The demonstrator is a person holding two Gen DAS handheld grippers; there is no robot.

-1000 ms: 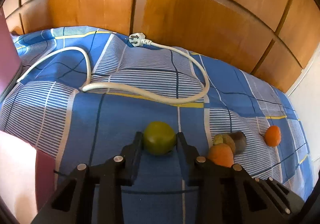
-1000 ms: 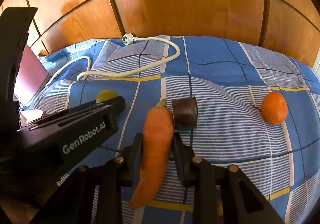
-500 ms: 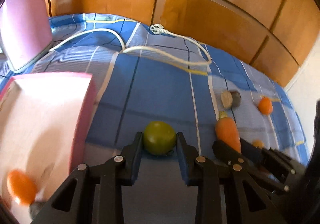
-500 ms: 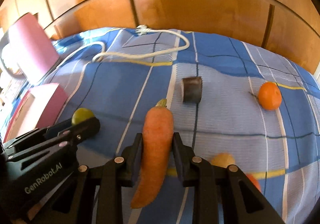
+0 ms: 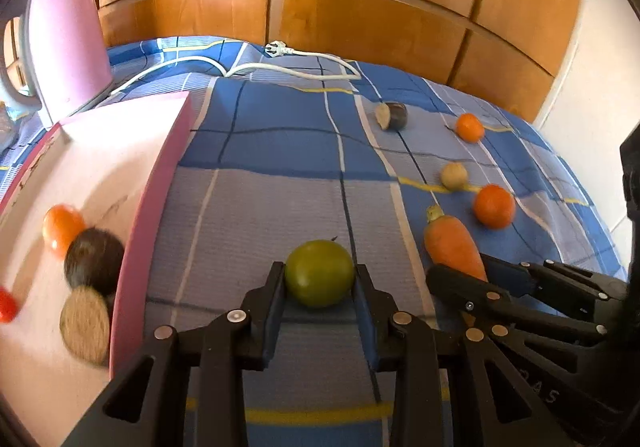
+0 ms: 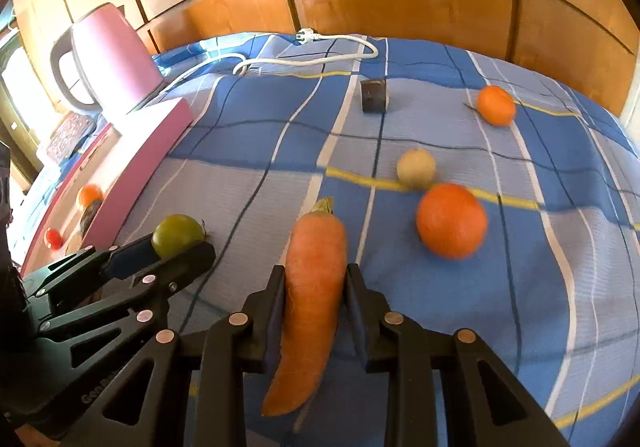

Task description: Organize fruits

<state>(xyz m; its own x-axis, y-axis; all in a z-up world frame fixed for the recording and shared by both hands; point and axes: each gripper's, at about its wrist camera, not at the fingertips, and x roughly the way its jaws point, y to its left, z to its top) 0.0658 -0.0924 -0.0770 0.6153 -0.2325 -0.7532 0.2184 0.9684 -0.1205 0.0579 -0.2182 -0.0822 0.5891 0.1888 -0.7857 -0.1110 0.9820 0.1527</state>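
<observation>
Just right of the pink box [image 5: 152, 207], my left gripper [image 5: 320, 299] clamps the smooth, firm green fruit [image 5: 320, 273] across its middle, my right gripper [image 6: 314, 295] the stiff carrot [image 6: 314, 287] mid-length.

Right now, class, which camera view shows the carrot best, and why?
The right wrist view: the carrot fills the centre, its whole length visible, clamped by the right gripper. The left wrist view shows only its upper end at the right; the gripper's fingers hide the rest.
</observation>
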